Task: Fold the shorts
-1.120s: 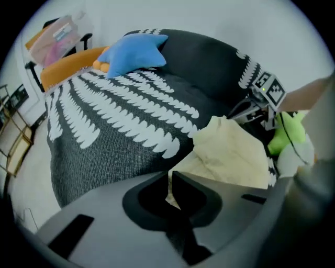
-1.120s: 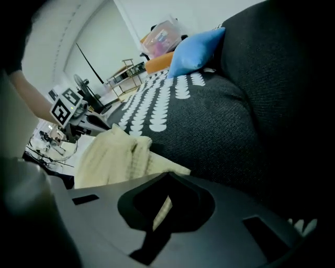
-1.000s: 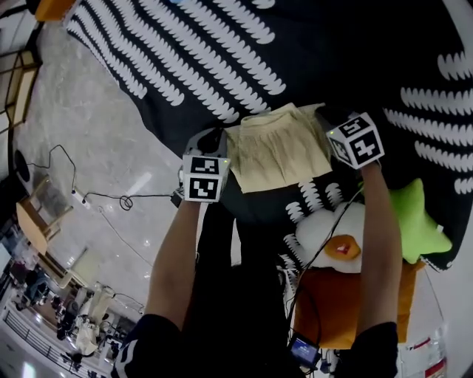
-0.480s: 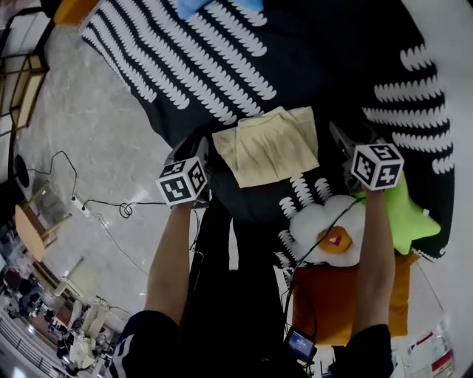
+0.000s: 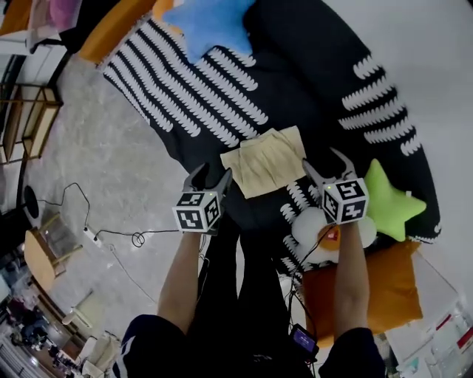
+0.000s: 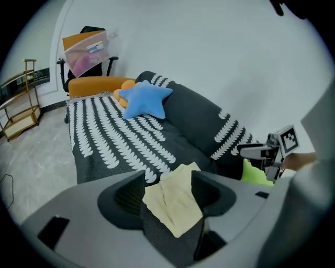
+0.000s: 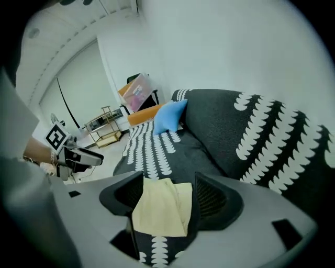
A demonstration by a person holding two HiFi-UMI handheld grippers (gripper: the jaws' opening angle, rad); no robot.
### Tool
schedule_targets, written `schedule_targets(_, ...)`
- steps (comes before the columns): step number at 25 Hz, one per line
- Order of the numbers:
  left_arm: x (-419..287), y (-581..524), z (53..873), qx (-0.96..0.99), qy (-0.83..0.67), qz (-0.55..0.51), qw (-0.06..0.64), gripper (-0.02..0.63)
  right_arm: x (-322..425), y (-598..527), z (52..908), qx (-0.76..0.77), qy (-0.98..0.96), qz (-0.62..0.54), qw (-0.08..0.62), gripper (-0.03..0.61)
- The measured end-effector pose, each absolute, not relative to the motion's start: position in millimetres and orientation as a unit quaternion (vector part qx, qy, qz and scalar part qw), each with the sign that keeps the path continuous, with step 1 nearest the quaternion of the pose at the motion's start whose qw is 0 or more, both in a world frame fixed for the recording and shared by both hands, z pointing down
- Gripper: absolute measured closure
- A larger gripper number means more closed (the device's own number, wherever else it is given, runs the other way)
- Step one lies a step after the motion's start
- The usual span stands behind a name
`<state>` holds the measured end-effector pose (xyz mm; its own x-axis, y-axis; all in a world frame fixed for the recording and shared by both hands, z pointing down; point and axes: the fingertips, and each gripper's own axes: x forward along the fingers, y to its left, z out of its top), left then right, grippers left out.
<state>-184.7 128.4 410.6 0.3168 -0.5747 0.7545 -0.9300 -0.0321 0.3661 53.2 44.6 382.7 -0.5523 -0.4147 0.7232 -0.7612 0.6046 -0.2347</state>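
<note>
1. While both grippers are held clear above it, a folded pale-yellow fabric pair of shorts [image 5: 267, 160] is recorded lying flat on the seat of a black sofa cover printed with rows of white leaf shapes [image 5: 214, 88], close to its front edge.
2. Left gripper [image 5: 210, 176]: grey, two-jawed, with a marker cube. It is held just left of the shorts, not touching them. The jaws are apart and opening. Nothing is clamped between them. In the left gripper view the shorts [image 6: 172, 201] are seen through the gap, lying on the cover beyond.
3. Right gripper [image 5: 324, 161]: same pattern, held at the shorts' right edge. The jaws are apart and opening, with nothing pressed between the pads. In the right gripper view the shorts [image 7: 159, 207] are framed by the gap.
4. Blue star-shaped cushion [image 5: 211, 22]: placed at the far end of the seat, against the backrest.
5. Lime-green star-shaped cushion [image 5: 390, 203]: placed to the right of the right gripper.
6. White fried-egg plush with orange yolk [image 5: 325, 232]: placed beside the green star, resting on an orange square cushion [image 5: 377, 291].
7. Translucent plastic storage box [image 6: 86, 49]: set on a black office chair beyond the sofa. Pink contents are visible inside, but their kind cannot be told.
</note>
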Motion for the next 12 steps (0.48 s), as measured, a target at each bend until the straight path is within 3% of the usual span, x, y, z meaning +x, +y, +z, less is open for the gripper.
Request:
schedule_targets(4,-171,137,361,0.715,-0.527,0.207,0.410,0.351,42,75,342,0.351,-0.837,0.276,0.315,0.222)
schedule_targets(8,-167,144,318,0.733,-0.529,0.213,0.371,0.341,40,89,302,0.376,-0.836,0.241,0.320,0.250)
schedule_targets(12,-162,146,282,0.753,-0.524,0.209,0.337,0.341,41,95,265,0.401,-0.833,0.213,0.316,0.230)
